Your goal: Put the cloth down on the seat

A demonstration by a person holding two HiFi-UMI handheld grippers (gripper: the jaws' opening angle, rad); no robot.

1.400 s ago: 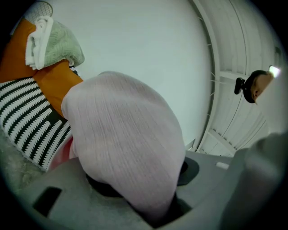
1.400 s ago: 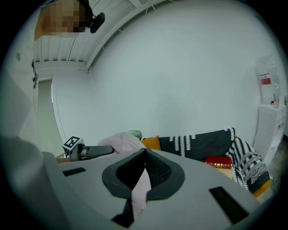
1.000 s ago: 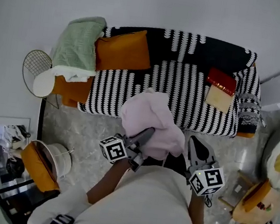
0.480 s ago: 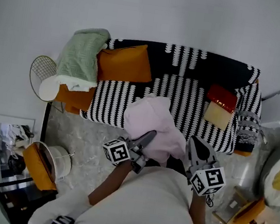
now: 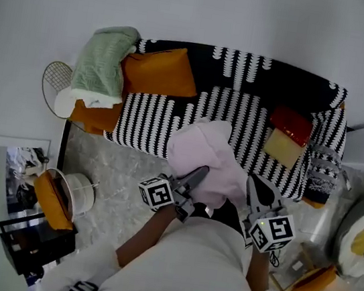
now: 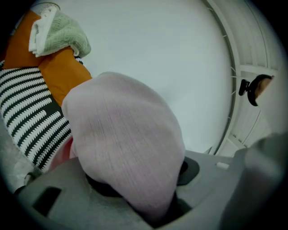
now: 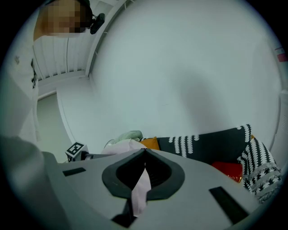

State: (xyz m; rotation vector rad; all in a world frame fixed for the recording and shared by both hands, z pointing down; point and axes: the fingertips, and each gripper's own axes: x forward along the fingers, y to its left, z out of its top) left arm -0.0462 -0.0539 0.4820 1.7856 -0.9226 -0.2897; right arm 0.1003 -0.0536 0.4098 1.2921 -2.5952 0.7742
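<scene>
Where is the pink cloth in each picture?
Head view: the pink cloth is in the middle, bunched over the sofa's front edge.
Left gripper view: the pink cloth fills the middle, big and close, gripped in the jaws.
Right gripper view: the pink cloth is a thin strip at bottom middle, pinched between the jaws.
Shared landmark: the striped sofa.
</scene>
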